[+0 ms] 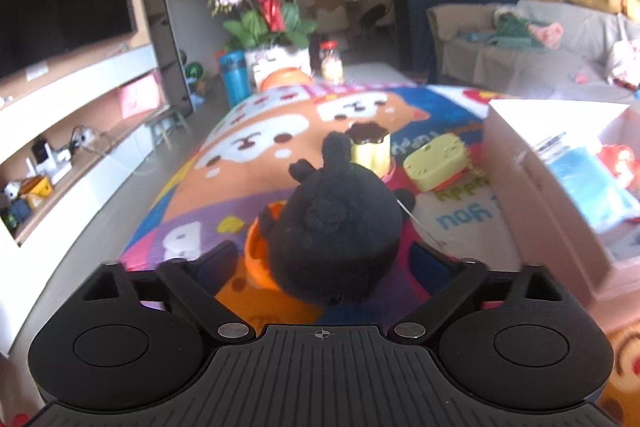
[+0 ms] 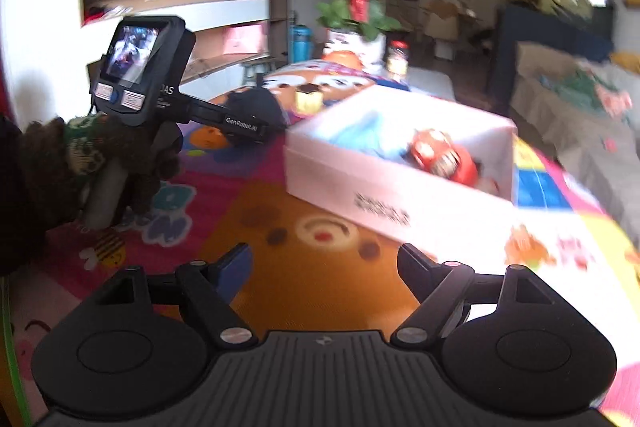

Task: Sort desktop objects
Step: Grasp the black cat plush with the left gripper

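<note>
The black plush toy [image 1: 334, 227] sits near on the cartoon-print table [image 1: 256, 147], between the left tongs [image 1: 320, 263], whose pads flank its sides; contact is unclear. It looks light, soft and squashy, best pinched across its round body. Right tongs [image 2: 324, 263] gape empty, near the white cardboard box [image 2: 384, 187].

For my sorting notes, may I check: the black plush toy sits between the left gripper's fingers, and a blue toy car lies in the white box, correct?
Not quite: the toy car in the white box is red, as the right wrist view shows. The black plush toy does sit between the left gripper's fingers.
</note>
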A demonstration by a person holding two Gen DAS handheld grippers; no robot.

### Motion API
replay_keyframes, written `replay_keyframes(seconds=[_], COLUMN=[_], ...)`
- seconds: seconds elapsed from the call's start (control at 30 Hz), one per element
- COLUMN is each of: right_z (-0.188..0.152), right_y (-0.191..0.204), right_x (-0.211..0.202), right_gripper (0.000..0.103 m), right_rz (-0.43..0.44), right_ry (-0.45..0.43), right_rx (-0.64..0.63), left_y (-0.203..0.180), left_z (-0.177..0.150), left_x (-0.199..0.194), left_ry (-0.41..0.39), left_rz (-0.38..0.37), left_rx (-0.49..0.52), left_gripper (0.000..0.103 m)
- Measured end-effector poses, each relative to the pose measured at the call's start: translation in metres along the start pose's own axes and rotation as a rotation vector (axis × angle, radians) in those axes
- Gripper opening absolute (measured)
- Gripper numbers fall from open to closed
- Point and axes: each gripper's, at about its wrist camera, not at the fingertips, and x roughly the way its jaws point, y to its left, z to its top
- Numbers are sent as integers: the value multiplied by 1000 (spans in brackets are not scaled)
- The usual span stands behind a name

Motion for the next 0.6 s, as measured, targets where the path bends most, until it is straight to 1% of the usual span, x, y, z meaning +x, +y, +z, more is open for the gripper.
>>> replay_keyframes(seconds=[0.03,0.1,0.17,0.23,0.3,0.33,0.37,0.43,0.47,0.53,0.57,0.6], right_z=[-3,-8,-13,-17,-21,-22,-23,-23,-23,-22,-21,-21], right_y=[-5,-12,-19,-26,-34,-37,-39,-43,-46,-52,-55,-58], right_x=[-2,-4,-5,-4,-5,-5,-5,-5,-6,-10,-13,-16], right_gripper=[81,82,82,82,82,83,83,83,84,85,86,87], right_rz=[-10,-30,-45,-49,-48,-46,-45,-54,-65,-87,-98,-107], right_ry=[-2,-7,-11,-13,-19,-21,-22,-21,-22,-38,-49,-59], right_rx=[26,60,89,119,150,165,177,204,216,240,251,262], left_y=[-2,-3,-4,-4,-6,-7,-8,-13,-16,-28,-35,-41], left_z=[1,2,2,0,-3,-4,-7,-15,-20,-31,-37,-42], left_x=[3,1,-8,-26,-55,-72,-89,-122,-137,-160,-169,-175], left_ry=[8,-4,-7,-37,-88,-105,-115,-121,-124,-128,-129,-128], left_rz=[-2,3,-10,-12,-30,-63,-116,-243,-302,-400,-443,-484], left_rx=[6,15,30,45,67,66,61,57,63,87,100,104], left_gripper=[81,72,69,68,67,67,66,66,64,56,53,54])
